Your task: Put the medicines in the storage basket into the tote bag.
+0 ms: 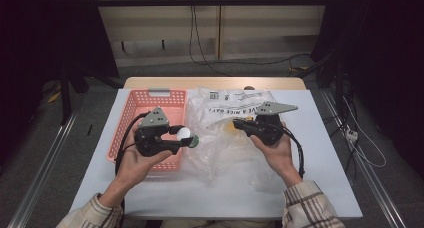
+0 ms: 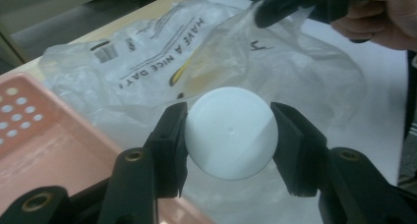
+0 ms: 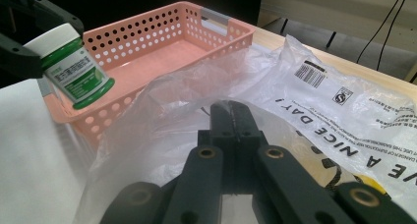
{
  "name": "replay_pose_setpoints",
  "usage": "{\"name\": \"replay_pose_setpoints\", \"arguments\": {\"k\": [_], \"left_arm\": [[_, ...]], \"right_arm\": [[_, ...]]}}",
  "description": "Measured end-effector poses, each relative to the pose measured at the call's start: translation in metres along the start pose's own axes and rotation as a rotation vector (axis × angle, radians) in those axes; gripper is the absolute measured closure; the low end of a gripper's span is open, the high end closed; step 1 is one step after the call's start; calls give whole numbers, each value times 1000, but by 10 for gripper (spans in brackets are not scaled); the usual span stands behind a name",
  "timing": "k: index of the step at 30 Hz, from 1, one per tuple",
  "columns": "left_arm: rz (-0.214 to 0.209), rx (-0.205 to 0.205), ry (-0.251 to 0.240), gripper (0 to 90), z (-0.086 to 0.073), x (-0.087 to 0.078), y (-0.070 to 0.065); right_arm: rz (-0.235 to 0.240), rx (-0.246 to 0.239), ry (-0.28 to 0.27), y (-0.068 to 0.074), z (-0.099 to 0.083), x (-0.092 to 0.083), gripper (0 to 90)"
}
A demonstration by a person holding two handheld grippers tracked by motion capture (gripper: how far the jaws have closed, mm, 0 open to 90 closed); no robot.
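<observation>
My left gripper (image 1: 187,134) is shut on the white cap of a small green pill bottle (image 1: 193,140), which it holds in the air between the basket and the bag. The round cap (image 2: 230,133) sits squeezed between both jaws of the left gripper (image 2: 230,140). In the right gripper view the bottle (image 3: 76,71) hangs tilted at the upper left, green label showing. My right gripper (image 3: 231,111) is shut on a fold of the clear plastic bag (image 3: 344,101) and holds that edge lifted. The bag (image 1: 225,108) lies crumpled on the white table, printed "HAVE A NICE DAY".
A pink perforated basket (image 1: 145,100) stands at the left on the white table top (image 1: 325,178), its floor bare (image 3: 162,52). The bag spreads from the basket's right side to the middle. Cables run over the floor beyond the table's far edge.
</observation>
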State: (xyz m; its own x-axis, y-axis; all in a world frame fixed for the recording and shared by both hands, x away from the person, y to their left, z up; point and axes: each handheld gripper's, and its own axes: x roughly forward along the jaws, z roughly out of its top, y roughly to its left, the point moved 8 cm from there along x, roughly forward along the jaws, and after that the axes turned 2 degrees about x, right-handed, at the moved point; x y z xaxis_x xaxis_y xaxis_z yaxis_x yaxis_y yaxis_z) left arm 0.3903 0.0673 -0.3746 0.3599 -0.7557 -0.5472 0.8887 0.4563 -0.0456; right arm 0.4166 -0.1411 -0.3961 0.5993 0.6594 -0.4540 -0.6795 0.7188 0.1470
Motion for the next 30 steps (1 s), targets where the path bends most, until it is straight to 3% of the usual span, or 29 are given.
{"name": "replay_pose_setpoints", "arguments": {"k": [3,9,12,15,19,24,30], "left_arm": [[-57,7,-31,510,6,2,-12],[-85,35,-20,510,9,14,-30],[-121,24,-21,510,9,26,-40],[-116,30,3,510,9,39,-46],[-123,39,0,510,16,55,-53],[-110,6,52,510,6,87,-53],[-87,-32,80,510,-2,115,-44]], "right_arm": [[-2,-3,-3,0,1,-1,900],[-1,-1,-2,0,1,0,900],[-1,-1,-1,1,1,0,900],[2,-4,-1,3,2,0,900],[3,0,2,2,1,0,900],[7,9,-5,1,2,-2,900],[14,19,0,2,-1,-1,900]]}}
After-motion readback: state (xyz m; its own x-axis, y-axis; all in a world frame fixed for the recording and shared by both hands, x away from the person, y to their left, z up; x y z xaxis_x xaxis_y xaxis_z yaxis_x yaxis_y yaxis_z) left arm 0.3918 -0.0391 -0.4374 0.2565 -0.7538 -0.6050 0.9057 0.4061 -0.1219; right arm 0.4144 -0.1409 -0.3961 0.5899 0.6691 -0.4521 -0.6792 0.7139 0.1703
